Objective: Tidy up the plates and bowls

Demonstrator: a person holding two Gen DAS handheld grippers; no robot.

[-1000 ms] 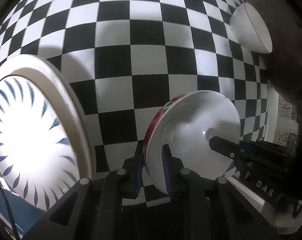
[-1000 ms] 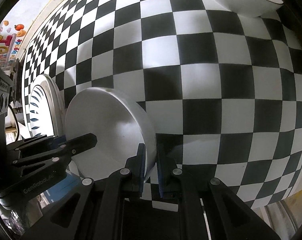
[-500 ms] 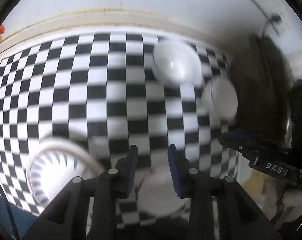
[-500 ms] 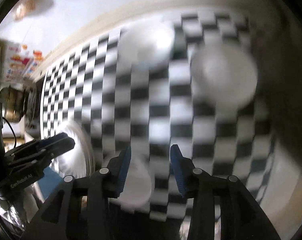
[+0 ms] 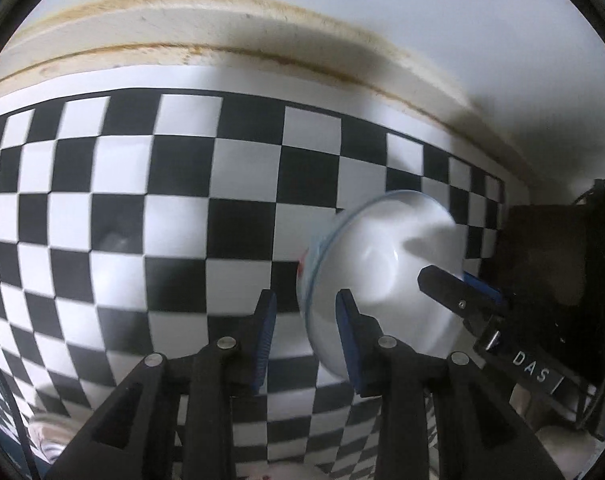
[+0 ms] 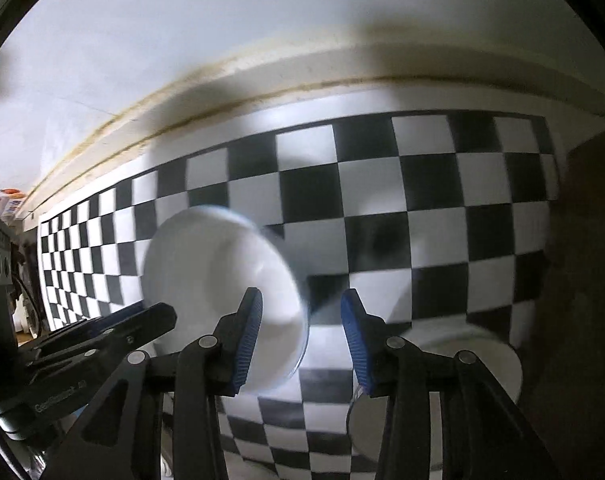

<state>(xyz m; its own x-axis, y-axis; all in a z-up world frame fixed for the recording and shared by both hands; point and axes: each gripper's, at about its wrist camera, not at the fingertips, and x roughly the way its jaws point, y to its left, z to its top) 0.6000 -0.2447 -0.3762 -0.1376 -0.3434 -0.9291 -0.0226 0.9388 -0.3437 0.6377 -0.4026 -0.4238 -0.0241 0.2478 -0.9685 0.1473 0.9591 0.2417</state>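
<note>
Left tool [image 5: 304, 330]: jaws parted, nothing clamped. They opened within the last second and have since held that width. A white bowl [image 5: 382, 280] with a thin blue rim line lies on the checkered table [image 5: 142, 184] at about 2 o'clock from the left tool's tips. Its near rim sits between the two blue pads; the right pad overlaps the bowl's inside wall in view. Contact cannot be told, image blurred. The other tool's black finger reaches over the bowl's far rim from 3 o'clock.

Right tool [image 6: 300, 334]: jaws likewise parted, released, having spread in the same interval and then held. The same bowl [image 6: 222, 280] lies at roughly 10 o'clock from its tips. The bowl's right rim falls in the gap between the pads, nearer the left pad; no pressing visible. A second white dish [image 6: 462, 360] sits on the table at 4 o'clock, behind the right finger, blurred. Left tool's black body enters from 8 o'clock.

Cream wall edge [image 5: 262, 52] runs along the table's far side.
</note>
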